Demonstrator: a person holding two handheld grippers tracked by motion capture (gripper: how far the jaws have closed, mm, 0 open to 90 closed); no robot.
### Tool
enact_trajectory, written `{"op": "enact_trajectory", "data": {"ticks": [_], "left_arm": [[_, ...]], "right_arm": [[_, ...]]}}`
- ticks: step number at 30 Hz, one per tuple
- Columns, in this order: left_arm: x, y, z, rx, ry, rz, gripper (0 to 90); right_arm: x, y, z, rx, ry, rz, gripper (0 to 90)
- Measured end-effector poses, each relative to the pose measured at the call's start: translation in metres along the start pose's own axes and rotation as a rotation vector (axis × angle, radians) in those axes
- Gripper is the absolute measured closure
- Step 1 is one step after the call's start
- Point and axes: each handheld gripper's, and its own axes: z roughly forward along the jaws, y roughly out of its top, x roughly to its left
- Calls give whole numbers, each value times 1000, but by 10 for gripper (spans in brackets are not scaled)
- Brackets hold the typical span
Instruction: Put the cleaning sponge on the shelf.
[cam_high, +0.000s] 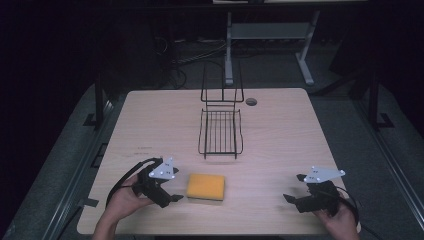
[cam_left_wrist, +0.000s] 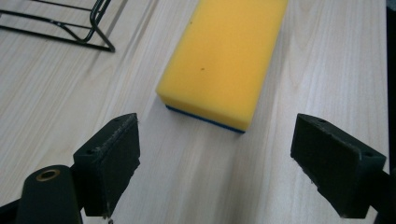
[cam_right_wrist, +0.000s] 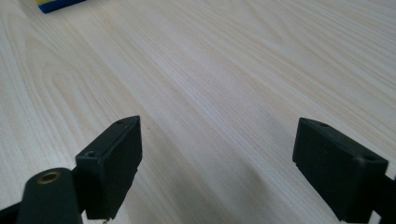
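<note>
A yellow sponge (cam_high: 205, 186) with a blue underside lies flat on the wooden table (cam_high: 280, 135), near the front edge. My left gripper (cam_high: 175, 188) sits just left of it, open, jaws pointing at the sponge's short end. In the left gripper view the sponge (cam_left_wrist: 224, 60) lies a little ahead of the open gripper (cam_left_wrist: 215, 151), not between the jaws. My right gripper (cam_high: 294, 187) rests at the front right, open, pointing left across bare wood. In the right gripper view the gripper (cam_right_wrist: 217, 154) holds nothing, and a corner of the sponge (cam_right_wrist: 53, 3) shows far off at the top left.
A black wire rack (cam_high: 220, 131) with an upright handle frame stands at the table's middle, behind the sponge; its corner (cam_left_wrist: 70, 28) shows in the left gripper view. A round cable hole (cam_high: 251, 101) sits at the back. A desk frame (cam_high: 270, 35) stands beyond the table.
</note>
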Motion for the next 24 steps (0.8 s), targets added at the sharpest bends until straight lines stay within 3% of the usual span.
{"op": "enact_trajectory", "data": {"ticks": [8,17,24], "left_arm": [[4,12,9,18,-32,17,150],[8,27,18,56,-66,72,151],[10,30,22,58,-77,68,151]], "right_arm": [[0,0,-1,1,5,2,152],[0,-1,-1,3,10,-1,152],[0,0,-1,2,9,-2,152]]}}
